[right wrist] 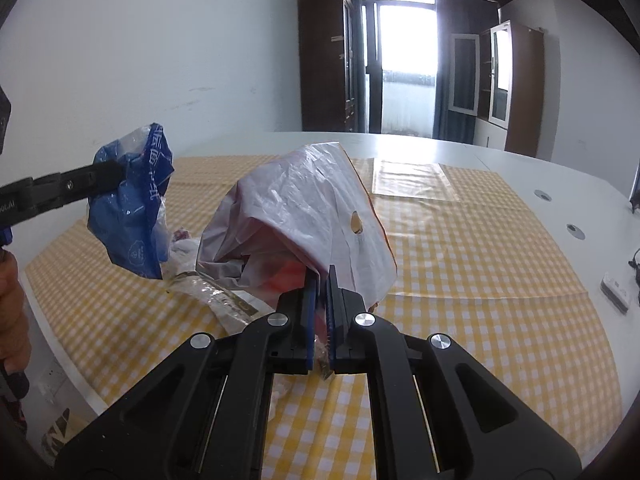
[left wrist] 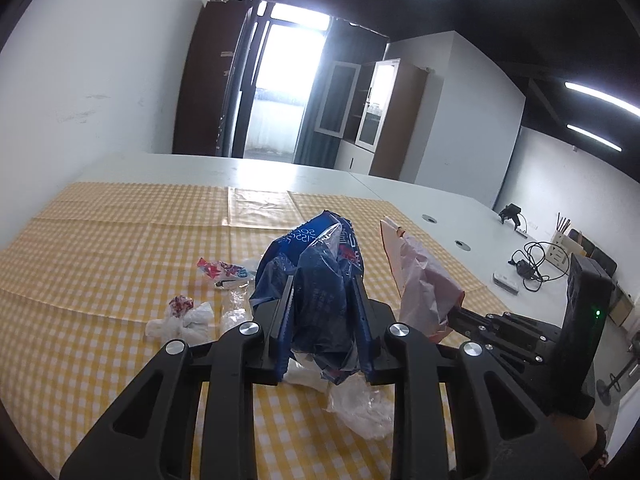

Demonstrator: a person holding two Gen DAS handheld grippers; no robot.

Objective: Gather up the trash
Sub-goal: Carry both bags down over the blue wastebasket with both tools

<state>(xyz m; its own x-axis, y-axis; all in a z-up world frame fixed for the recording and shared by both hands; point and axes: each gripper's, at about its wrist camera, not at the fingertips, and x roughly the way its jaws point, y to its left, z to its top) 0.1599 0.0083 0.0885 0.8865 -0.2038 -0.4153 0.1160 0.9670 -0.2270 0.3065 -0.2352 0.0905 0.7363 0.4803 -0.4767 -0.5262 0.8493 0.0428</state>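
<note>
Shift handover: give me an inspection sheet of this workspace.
Surface: white table under a yellow checked cloth.
Job's things: blue wrapper and pink-white bag, both lifted.
Clutter: crumpled wrappers, clear plastic on the cloth.
Grippers: left claw shut on the blue wrapper; right claw shut on the bag.
Cables: black cord by a power strip.
Surroundings: cabinets, balcony door.

On the blue plastic wrapper (left wrist: 320, 276) clamped in my left gripper (left wrist: 322, 304) I can read white letters, upside down, something like "SO" and "ISS", with other white characters too crumpled to read. The black arm (right wrist: 60, 192) carries partial white lettering, "OOL.AI".
</note>
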